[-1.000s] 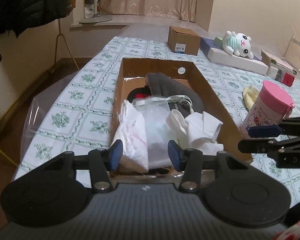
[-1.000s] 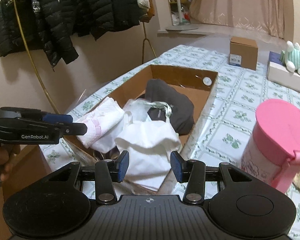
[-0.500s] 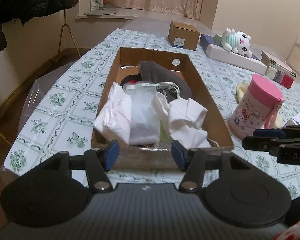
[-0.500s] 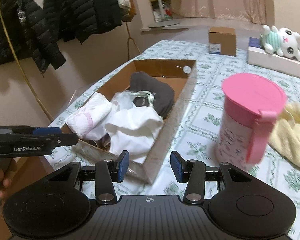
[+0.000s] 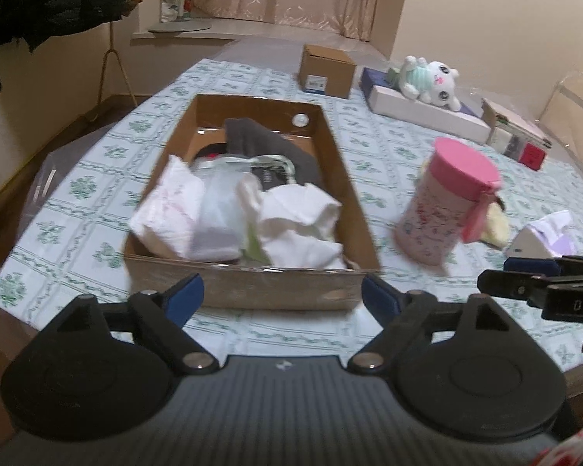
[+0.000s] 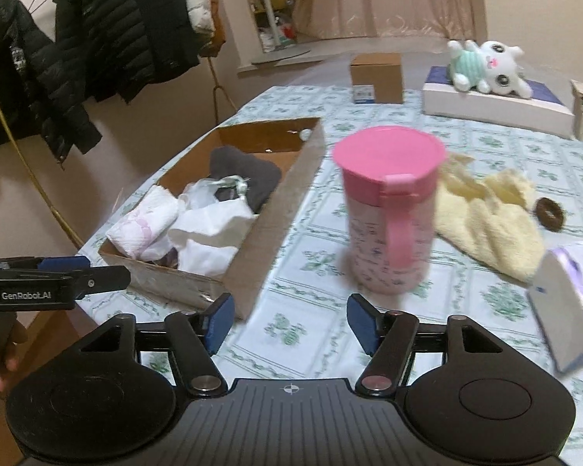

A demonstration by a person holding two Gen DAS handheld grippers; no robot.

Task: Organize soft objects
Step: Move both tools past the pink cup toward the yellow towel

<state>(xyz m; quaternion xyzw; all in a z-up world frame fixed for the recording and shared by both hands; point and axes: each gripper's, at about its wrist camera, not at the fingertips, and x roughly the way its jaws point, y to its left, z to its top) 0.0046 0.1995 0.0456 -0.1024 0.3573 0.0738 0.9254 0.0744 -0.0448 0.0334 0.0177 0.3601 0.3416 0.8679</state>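
Cloths are lying heaped in the cardboard box [image 5: 248,291] on the patterned tablecloth [image 5: 77,209] — a white cloth [image 5: 299,225], a pink-printed white bundle [image 5: 167,213] and a dark grey garment [image 5: 260,139] behind them. Both grippers are hovering short of the box. The left gripper [image 5: 281,297] is spreading its jaws wide, nothing between them. The right gripper [image 6: 289,320] is opening too — empty, and pointing at the pink-lidded cup [image 6: 388,213]. A yellow towel [image 6: 489,221] is lying just beyond the cup, outside the box.
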